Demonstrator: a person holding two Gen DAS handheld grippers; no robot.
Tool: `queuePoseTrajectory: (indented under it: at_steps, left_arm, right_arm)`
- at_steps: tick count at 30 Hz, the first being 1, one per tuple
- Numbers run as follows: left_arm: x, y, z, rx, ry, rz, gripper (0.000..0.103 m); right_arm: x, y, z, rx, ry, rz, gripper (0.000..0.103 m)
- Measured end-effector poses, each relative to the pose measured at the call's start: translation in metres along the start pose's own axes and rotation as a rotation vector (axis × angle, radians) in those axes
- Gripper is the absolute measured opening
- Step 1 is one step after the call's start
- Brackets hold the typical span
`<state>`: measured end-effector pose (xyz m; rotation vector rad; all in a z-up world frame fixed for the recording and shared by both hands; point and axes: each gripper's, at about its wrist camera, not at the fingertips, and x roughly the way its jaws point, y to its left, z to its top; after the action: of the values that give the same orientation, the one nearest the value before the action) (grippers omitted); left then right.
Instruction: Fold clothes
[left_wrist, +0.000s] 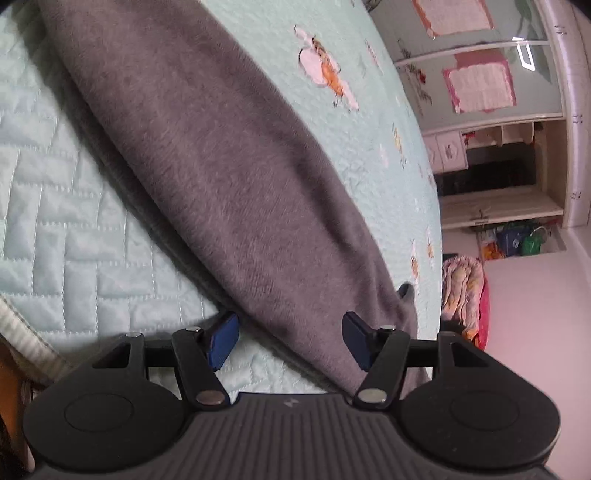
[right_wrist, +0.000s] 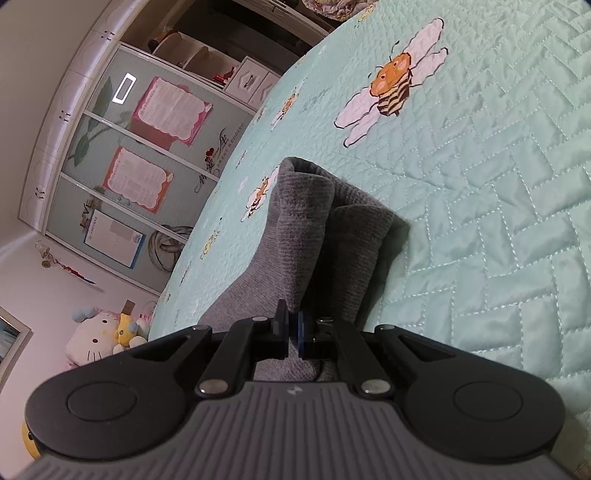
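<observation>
A grey knit garment (left_wrist: 221, 155) lies in a long band across the mint quilted bedspread (left_wrist: 55, 229). My left gripper (left_wrist: 290, 338) is open low over its near end, the blue pads (left_wrist: 221, 341) apart with the cloth running between them. In the right wrist view the grey garment (right_wrist: 325, 229) shows a ribbed, bunched end lifted off the bedspread (right_wrist: 498, 184). My right gripper (right_wrist: 293, 334) is shut on a fold of that grey cloth.
The bed's far edge curves past a wardrobe with glass doors and pink notices (left_wrist: 480, 88). A heap of pink bedding (left_wrist: 465, 295) lies beyond the edge. Plush toys (right_wrist: 96, 336) sit on the floor by the bed. Bee prints (right_wrist: 395, 85) dot the spread.
</observation>
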<state>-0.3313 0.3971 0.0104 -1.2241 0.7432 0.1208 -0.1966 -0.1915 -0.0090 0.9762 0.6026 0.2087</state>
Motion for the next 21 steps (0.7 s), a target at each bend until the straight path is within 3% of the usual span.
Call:
queuePoseTrajectory:
  at_steps: [8,21]
  left_arm:
    - [-0.001,-0.002,0.002,-0.026,0.038,-0.012,0.064]
    - [-0.004,-0.005,0.014,-0.063,-0.006,-0.046,0.065]
  right_arm:
    - [-0.001,-0.006,-0.001,0.019,0.012,-0.001,0.003]
    - [-0.002,-0.008,-0.005,0.016,0.021,-0.007,0.003]
